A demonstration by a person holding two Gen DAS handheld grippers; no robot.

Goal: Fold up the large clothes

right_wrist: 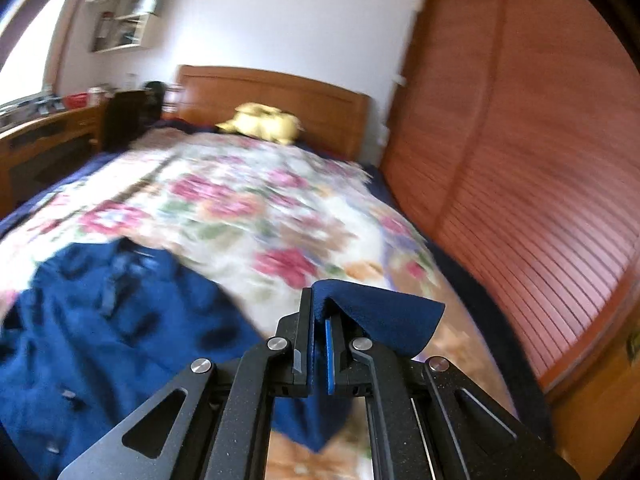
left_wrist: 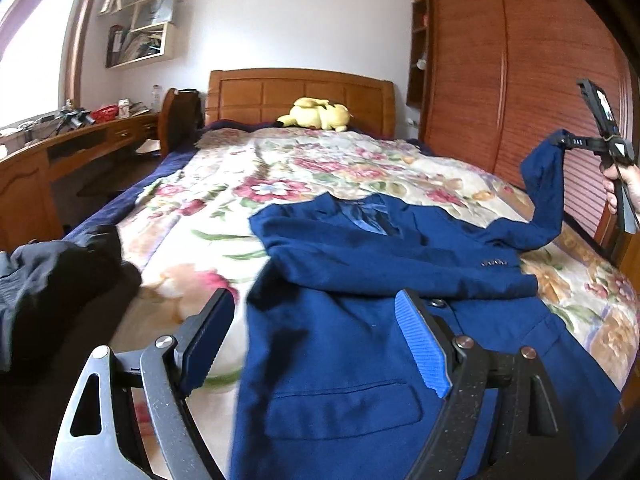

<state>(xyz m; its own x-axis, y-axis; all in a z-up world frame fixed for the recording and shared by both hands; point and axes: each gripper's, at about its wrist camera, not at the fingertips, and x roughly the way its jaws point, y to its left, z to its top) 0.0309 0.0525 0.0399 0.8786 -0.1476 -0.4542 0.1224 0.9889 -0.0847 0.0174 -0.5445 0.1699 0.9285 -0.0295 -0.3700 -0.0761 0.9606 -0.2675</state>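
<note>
Lying spread across the flowered bedspread, the blue jacket fills the lower middle of the left wrist view, collar toward the headboard, one pocket flap showing near the bottom. One sleeve rises off the bed at the right edge of that frame, its cuff pinched in the right gripper, which a hand holds up in front of the slatted wardrobe. In the right wrist view the same gripper's jaws are pressed together on the dark blue cuff, low centre; that picture is blurred. The left gripper hangs over the jacket's lower part with jaws spread wide, nothing between them. A yellow plush toy sits by the headboard, dark clothing lies at the left edge.
</note>
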